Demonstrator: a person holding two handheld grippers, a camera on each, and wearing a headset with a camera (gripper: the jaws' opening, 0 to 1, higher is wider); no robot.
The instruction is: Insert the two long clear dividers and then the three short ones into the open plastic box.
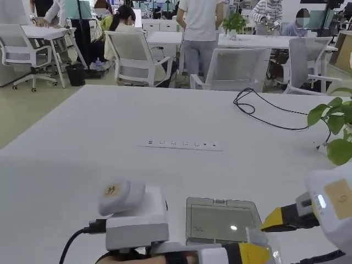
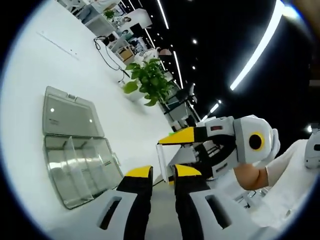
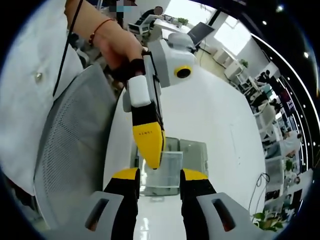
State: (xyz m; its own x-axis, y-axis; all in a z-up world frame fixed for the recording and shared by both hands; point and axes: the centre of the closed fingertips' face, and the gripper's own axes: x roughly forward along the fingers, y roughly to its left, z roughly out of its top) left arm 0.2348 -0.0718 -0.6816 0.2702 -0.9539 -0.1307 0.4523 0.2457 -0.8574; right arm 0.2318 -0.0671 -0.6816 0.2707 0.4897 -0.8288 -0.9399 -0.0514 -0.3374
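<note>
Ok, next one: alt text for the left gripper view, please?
An open clear plastic box lies on a white table, lid folded back, dividers showing inside. In front, the left gripper and the right gripper meet at a clear divider; a potted plant stands beyond.

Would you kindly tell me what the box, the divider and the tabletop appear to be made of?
The box looks like rigid clear plastic, glossy: the tabletop shows through and it catches lamp glints. The divider seems thin clear plastic sheet: the box shows through it. The tabletop is smooth, plain white, perhaps laminate; the look leaves that open.
</note>
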